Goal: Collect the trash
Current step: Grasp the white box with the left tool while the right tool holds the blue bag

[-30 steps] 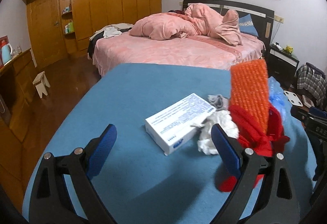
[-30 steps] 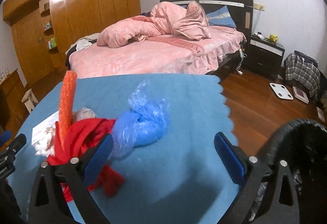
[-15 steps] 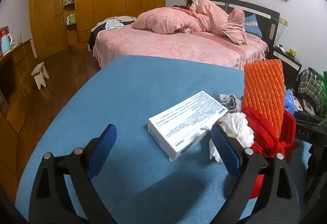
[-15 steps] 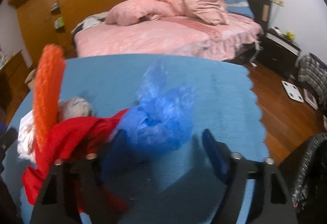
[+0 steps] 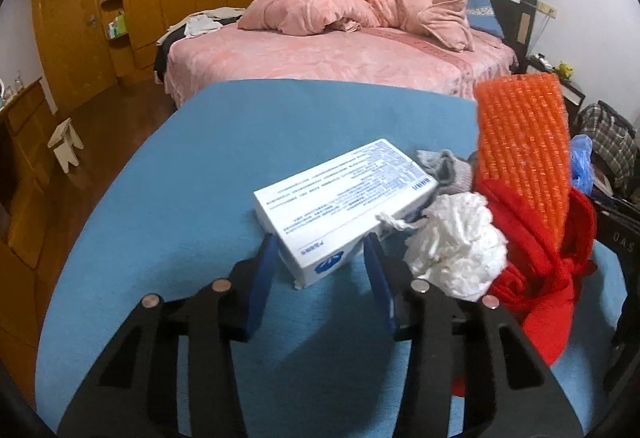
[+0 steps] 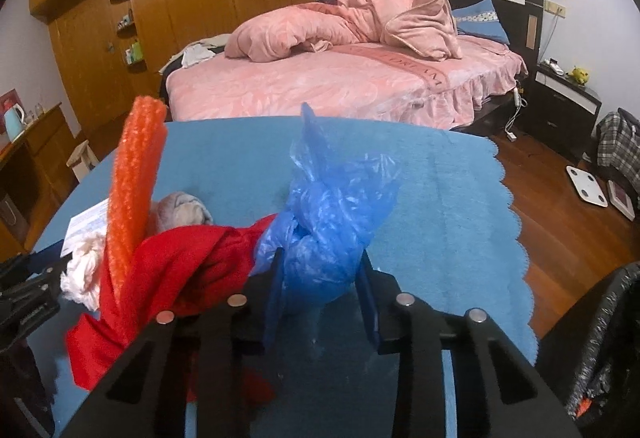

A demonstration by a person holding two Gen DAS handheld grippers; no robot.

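Both grippers have just been closing, each one around a piece of trash on the blue table cover (image 5: 224,142). A second ago the jaws of both stood wide open with nothing between them.

The left gripper (image 5: 320,258) now has the near end of the white box (image 5: 344,194) between its two blue pads. The pads stand just beside the box's short sides, and I cannot tell if they already press on it, because a thin gap seems to remain on the left side. The box lies flat on the cover, not lifted.

The right gripper (image 6: 320,286) has the knotted blue plastic bag (image 6: 328,222) between its pads, and here the pads press into the soft plastic from both sides, so I judge that it is grasping the bag. The bag rests on the cover, touching the red cloth (image 6: 176,266).

The rest of the trash is in one pile between the two grippers: the crumpled white tissue (image 5: 456,250), the red cloth and the orange mesh piece (image 5: 524,158), which stands upright out of the red cloth. A black bin (image 6: 600,342) with a dark liner shows at the lower right of the right wrist view, beside the table.

For the task this means, in my judgement, that two items are nearly secured together, and the next step is to lift them and carry them to the bin. The bag is light and may slip; the box needs a firm squeeze
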